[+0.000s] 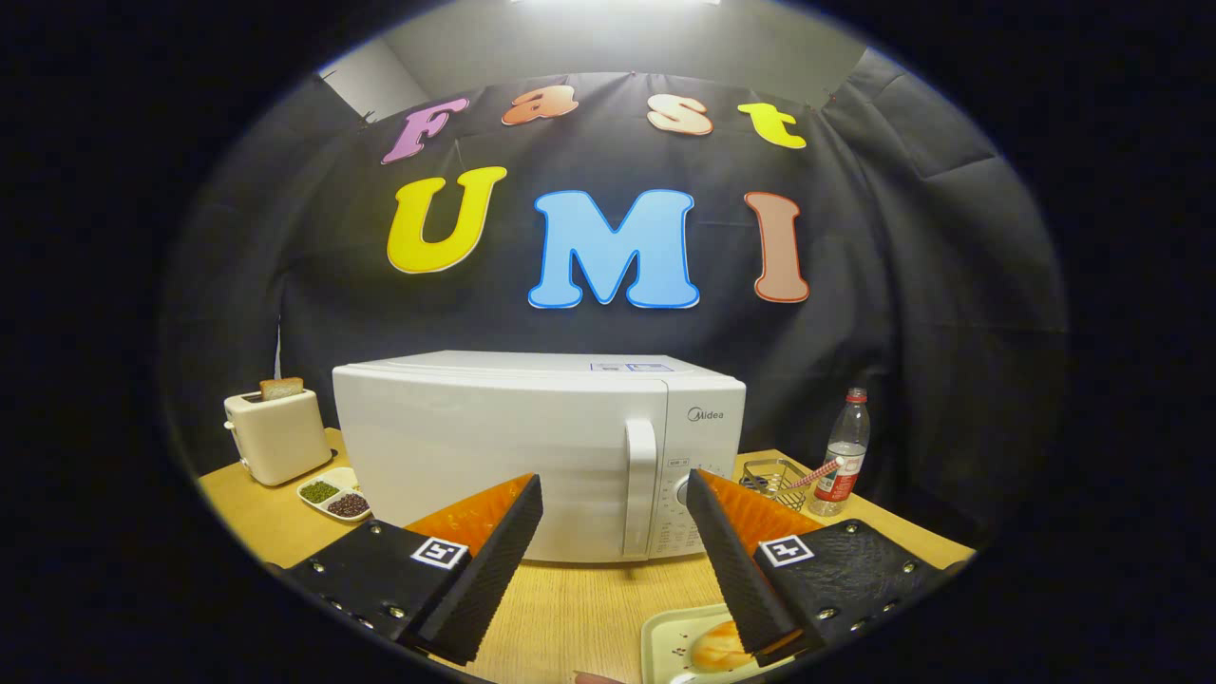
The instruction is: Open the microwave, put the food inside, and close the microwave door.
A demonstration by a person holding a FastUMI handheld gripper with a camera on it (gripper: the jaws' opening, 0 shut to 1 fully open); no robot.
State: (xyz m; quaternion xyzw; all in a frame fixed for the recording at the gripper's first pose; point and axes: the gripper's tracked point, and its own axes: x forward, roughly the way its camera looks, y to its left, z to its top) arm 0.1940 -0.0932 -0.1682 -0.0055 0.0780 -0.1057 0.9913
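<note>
Gripper view: tongs wide, empty; microwave door apparently closed; food tray beneath.

You are looking at a microwave that is carrying the brand name "Midea" on the top of its control panel, just right of the door handle. The small print beside its dial and the sticker on its top are staying too small to read. The red label on the bottle is showing no legible words. Each finger is wearing a square black-and-white marker tag.
</note>
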